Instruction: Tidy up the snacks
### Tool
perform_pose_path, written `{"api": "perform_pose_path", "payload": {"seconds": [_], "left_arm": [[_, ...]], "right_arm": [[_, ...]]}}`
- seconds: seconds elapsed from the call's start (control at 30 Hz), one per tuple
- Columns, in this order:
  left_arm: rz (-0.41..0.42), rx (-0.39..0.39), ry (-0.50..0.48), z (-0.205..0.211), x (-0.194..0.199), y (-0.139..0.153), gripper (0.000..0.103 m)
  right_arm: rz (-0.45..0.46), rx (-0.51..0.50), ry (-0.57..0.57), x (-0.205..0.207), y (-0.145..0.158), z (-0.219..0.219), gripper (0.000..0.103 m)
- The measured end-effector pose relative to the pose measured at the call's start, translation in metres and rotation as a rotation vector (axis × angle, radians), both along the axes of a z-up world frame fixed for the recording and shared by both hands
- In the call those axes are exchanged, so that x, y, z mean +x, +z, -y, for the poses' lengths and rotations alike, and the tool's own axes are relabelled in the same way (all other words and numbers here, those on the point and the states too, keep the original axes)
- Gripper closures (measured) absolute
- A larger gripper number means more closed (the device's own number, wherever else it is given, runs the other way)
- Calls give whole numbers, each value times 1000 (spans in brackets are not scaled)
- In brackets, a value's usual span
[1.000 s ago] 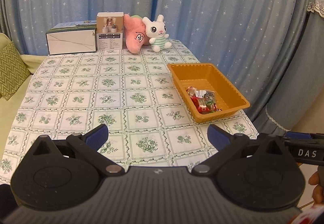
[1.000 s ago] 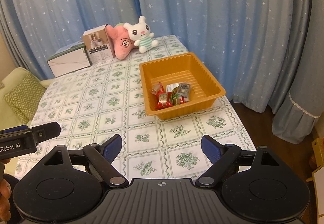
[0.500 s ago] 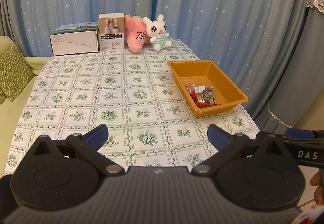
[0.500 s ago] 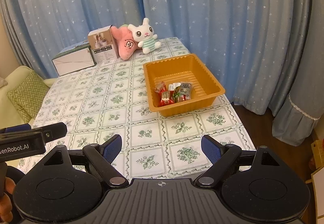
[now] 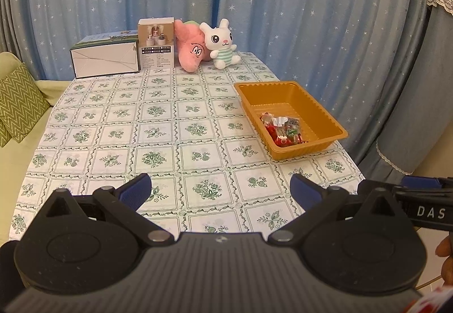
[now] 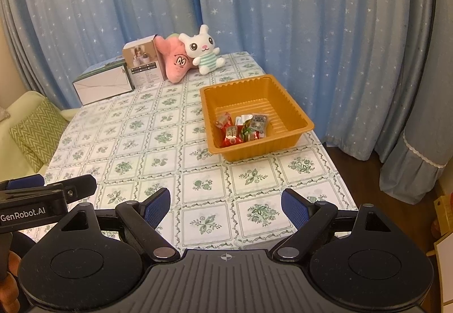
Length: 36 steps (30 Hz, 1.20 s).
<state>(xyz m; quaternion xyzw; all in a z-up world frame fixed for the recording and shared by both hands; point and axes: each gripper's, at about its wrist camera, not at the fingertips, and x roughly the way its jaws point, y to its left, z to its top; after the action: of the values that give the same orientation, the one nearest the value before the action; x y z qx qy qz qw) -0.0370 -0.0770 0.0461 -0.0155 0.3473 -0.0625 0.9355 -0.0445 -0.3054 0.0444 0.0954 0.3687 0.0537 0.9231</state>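
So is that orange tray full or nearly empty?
Nearly empty. The orange tray holds only a few snack packets bunched at its near end; the rest of its ribbed floor is bare.

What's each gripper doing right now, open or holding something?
Left gripper: open, holding nothing.
Right gripper: open, holding nothing.

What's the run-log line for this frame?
left tongs: open, empty | right tongs: open, empty | snacks: in tray | table: no loose snacks seen
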Motion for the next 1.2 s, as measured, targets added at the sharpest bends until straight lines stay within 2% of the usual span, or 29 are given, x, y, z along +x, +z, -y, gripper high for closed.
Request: {"api": "perform_pose_path", "payload": {"seconds": [1.2], "left_arm": [[3, -2, -15, 1, -2, -1, 0]], "right_arm": [[9, -5, -3, -1, 2, 2, 18]]}}
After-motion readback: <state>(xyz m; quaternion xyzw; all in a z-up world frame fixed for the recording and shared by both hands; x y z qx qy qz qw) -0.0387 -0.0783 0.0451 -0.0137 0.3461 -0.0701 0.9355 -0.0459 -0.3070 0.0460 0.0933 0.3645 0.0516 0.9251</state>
